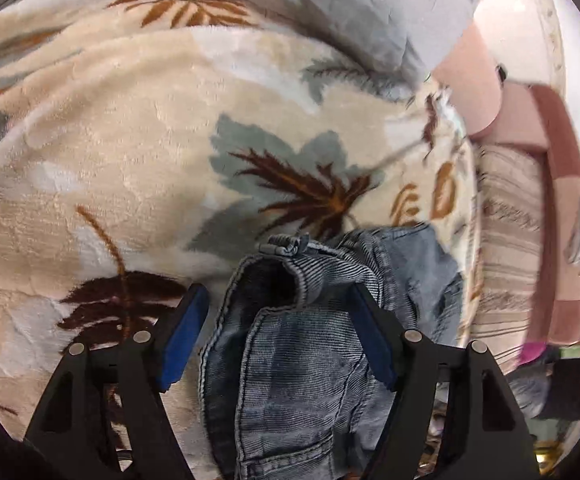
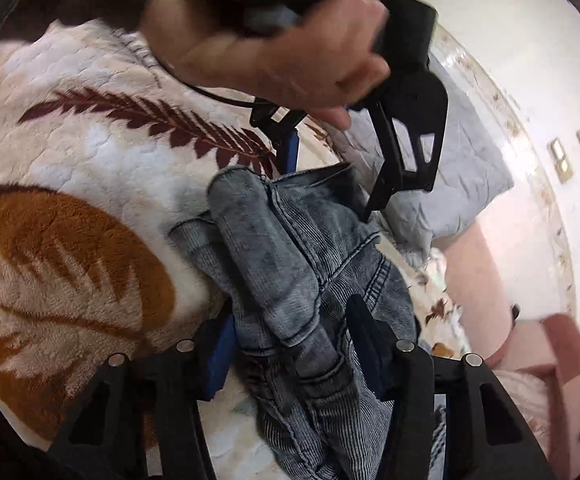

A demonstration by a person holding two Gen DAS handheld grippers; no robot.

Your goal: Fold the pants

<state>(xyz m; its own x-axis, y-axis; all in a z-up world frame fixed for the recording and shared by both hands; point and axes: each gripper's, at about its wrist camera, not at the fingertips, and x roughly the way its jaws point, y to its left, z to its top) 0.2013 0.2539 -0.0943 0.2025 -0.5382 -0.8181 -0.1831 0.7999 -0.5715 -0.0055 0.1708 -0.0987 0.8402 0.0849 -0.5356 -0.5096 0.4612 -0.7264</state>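
The pants [image 1: 290,344] are grey-blue corduroy jeans, bunched in a heap on a plush leaf-print blanket [image 1: 121,152]. In the left wrist view my left gripper [image 1: 277,312] is open, its blue-padded fingers straddling a folded hem of the pants. In the right wrist view the pants [image 2: 290,264] lie crumpled between the open fingers of my right gripper [image 2: 290,344]. The left gripper [image 2: 330,184], held by a hand, shows at the far end of the pants with its fingers on either side of the cloth.
A grey quilted pillow [image 2: 462,184] lies behind the pants. A pink headboard [image 1: 486,92] and a striped cushion [image 1: 506,240] stand at the right. The white wall [image 2: 530,60] carries a switch plate. The blanket [image 2: 69,240] spreads wide to the left.
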